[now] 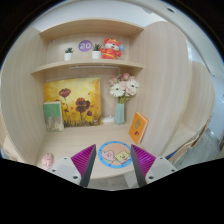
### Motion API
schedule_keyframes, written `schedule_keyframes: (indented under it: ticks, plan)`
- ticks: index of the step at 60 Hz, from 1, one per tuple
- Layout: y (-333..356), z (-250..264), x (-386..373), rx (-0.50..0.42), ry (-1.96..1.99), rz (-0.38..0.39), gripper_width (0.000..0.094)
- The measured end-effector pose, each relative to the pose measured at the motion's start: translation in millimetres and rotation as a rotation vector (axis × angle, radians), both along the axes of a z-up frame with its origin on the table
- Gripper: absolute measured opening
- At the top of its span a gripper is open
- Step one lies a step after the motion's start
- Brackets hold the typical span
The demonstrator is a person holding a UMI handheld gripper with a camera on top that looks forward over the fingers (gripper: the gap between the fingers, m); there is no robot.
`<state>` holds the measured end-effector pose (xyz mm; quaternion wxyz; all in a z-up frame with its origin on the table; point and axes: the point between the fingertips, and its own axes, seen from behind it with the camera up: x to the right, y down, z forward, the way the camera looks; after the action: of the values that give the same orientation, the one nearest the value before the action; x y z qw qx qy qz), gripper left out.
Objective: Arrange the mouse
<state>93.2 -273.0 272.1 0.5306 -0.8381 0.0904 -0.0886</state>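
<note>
The claw (113, 168) hangs open above the pale worktop (70, 150) with nothing held, and between its pink pads (84, 160) lies a round printed mat (114, 154), probably a mouse mat. No mouse is visible here, so I cannot tell where it lies. Behind stand a sunflower picture (71, 104), a vase of white flowers (121, 98) and an orange card (138, 126). A mouse should be light, rigid and smooth-shelled, so I would pinch it across its flanks near the middle, gently, lest it slip.
</note>
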Motion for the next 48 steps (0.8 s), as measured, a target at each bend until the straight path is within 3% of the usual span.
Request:
schedule_keyframes:
  ticks: [7, 17, 32, 48]
  plan:
    - [-2, -32, -12, -0.042, -0.001, 0.019, 0.0677]
    - [-12, -116, -58, -0.147, -0.008, 0.052, 0.067]
    - [-26, -227, -204, -0.302, 0.073, 0.252, 0.0681]
    - [32, -259, -329, -0.308, 0.144, 0.39, 0.0685]
